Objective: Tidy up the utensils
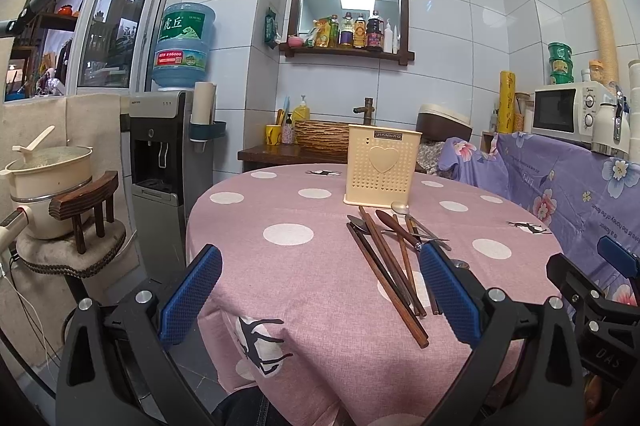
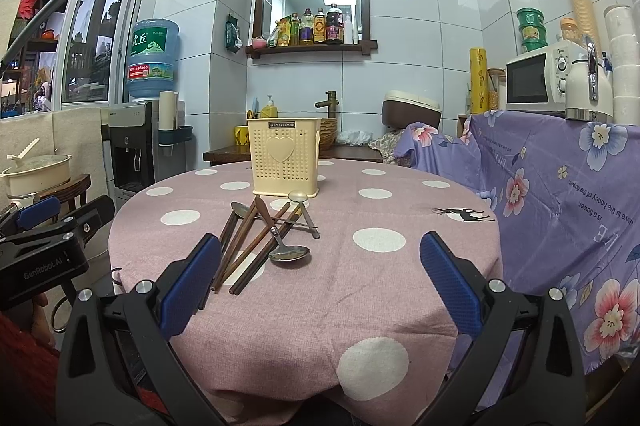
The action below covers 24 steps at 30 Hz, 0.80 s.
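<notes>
A loose heap of wooden chopsticks (image 2: 244,246) and metal spoons (image 2: 289,253) was seen crossed over one another on the round table (image 2: 440,266), just in front of the cream perforated utensil holder (image 2: 285,157), which was stood upright, presumably so that they could be dropped in from above. The left gripper (image 1: 320,290) and right gripper (image 2: 320,282) were held low at the near table edge, jaws spread wide and nothing pinched. Bare cloth was left around the heap, so room for an approach was judged ample.
</notes>
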Each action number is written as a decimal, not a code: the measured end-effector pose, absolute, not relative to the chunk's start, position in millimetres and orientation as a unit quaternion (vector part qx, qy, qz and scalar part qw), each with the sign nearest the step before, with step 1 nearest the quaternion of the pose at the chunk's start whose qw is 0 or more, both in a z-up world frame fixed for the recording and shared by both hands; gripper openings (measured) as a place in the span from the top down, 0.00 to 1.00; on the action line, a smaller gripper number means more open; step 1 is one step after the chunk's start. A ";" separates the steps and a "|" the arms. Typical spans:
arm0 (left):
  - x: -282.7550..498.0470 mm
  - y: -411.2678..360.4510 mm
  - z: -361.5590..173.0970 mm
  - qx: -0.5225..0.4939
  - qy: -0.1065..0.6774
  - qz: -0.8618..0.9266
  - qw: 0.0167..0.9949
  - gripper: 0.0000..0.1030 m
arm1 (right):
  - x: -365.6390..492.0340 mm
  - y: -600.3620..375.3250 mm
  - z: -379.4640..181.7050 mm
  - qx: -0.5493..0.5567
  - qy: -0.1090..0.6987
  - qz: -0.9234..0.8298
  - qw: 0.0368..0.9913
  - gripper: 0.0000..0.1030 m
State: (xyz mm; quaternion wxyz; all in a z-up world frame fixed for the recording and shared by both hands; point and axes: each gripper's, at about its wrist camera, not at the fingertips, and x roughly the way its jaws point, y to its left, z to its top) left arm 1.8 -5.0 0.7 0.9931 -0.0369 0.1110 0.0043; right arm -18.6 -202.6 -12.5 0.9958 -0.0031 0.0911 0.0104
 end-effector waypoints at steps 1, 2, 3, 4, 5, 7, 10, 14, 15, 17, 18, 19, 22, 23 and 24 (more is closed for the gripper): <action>1.5 -4.7 0.8 -0.037 0.112 0.003 0.993 0.05 | -18.7 -202.5 -12.6 -0.003 0.091 0.010 0.996 0.05; 1.4 -4.8 0.7 -0.037 0.112 0.003 0.993 0.05 | -18.4 -202.4 -11.7 -0.003 0.092 0.010 0.996 0.05; 1.6 -5.4 0.8 -0.037 0.112 0.002 0.993 0.05 | -18.9 -202.3 -12.5 -0.003 0.091 0.010 0.996 0.05; 1.8 -5.0 -5.2 -0.036 0.112 0.001 0.993 0.05 | -18.6 -202.2 -11.5 -0.003 0.092 0.010 0.996 0.05; 1.8 -5.9 -5.9 -0.036 0.112 0.001 0.993 0.05 | -17.2 -203.3 -13.7 -0.002 0.092 0.009 0.996 0.05; 1.6 -7.3 -6.9 -0.036 0.112 0.000 0.993 0.05 | -17.3 -203.5 -13.5 -0.002 0.092 0.010 0.996 0.05; 0.5 -3.8 -4.8 -0.036 0.112 0.001 0.993 0.05 | -17.5 -203.1 -14.2 -0.003 0.092 0.010 0.996 0.05; 0.0 -2.7 -4.3 -0.037 0.113 0.001 0.993 0.05 | -17.5 -203.0 -14.2 -0.002 0.092 0.009 0.996 0.05; 0.1 -2.7 -4.2 -0.037 0.114 0.000 0.993 0.05 | -17.6 -202.9 -14.2 -0.002 0.092 0.009 0.996 0.05; 0.5 -3.0 -4.6 -0.036 0.115 -0.001 0.993 0.05 | -17.4 -203.3 -14.1 -0.002 0.093 0.009 0.996 0.05; 0.8 -3.0 -4.8 -0.036 0.115 -0.001 0.993 0.05 | -17.4 -203.3 -14.1 -0.002 0.093 0.010 0.996 0.05; 0.9 -2.8 -5.2 -0.036 0.116 -0.002 0.993 0.05 | -17.2 -203.3 -13.8 -0.001 0.093 0.010 0.996 0.05; 1.0 -2.5 -5.3 -0.036 0.116 -0.001 0.993 0.05 | -15.1 -200.3 -16.7 0.000 0.094 0.010 0.996 0.05; 1.1 -2.5 -5.3 -0.036 0.116 -0.001 0.993 0.05 | -14.9 -200.4 -16.8 0.000 0.094 0.010 0.996 0.05; 1.1 -2.5 -5.3 -0.035 0.116 -0.002 0.993 0.05 | -15.1 -200.3 -16.8 0.000 0.094 0.010 0.995 0.05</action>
